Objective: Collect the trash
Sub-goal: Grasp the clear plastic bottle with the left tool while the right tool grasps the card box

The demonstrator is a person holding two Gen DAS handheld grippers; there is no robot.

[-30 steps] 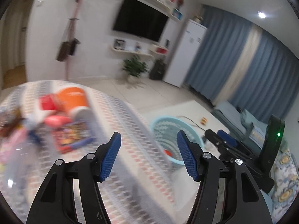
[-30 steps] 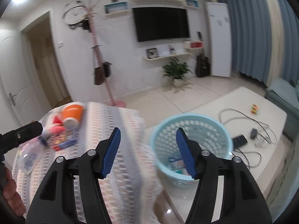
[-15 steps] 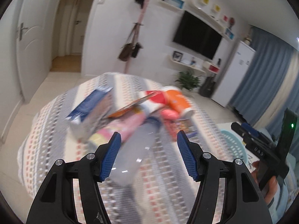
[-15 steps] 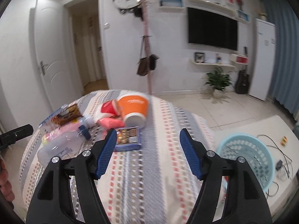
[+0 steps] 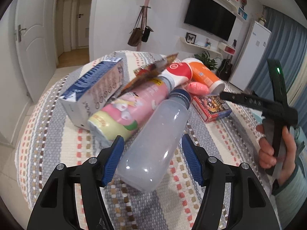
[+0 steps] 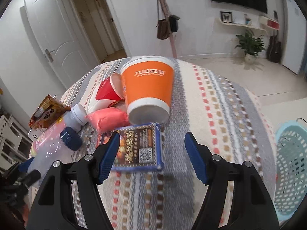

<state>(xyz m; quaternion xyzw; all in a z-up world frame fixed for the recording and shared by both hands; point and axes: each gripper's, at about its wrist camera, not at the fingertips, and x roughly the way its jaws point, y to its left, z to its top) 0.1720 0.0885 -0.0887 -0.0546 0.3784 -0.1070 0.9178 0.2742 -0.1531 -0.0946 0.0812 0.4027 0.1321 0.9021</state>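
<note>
A heap of trash lies on the round table with a striped woven cloth. My left gripper is open and straddles a clear bottle with a blue cap, pads just off its sides. Beside the bottle lie a pink bottle and a blue and white carton. My right gripper is open above a flat blue box, which lies partly between its fingers. Behind the box are a tipped orange cup, a red and white cup and a pink packet.
A light blue mesh basket stands on the floor at the table's right. A brown snack wrapper lies at the heap's left. A person's hand holds the right gripper's handle. A door, coat stand and TV wall lie beyond.
Both grippers swung from the basket side to the trash heap and dropped closer to it. The right jaws stand a little wider than a second ago; the left jaws are unchanged.
</note>
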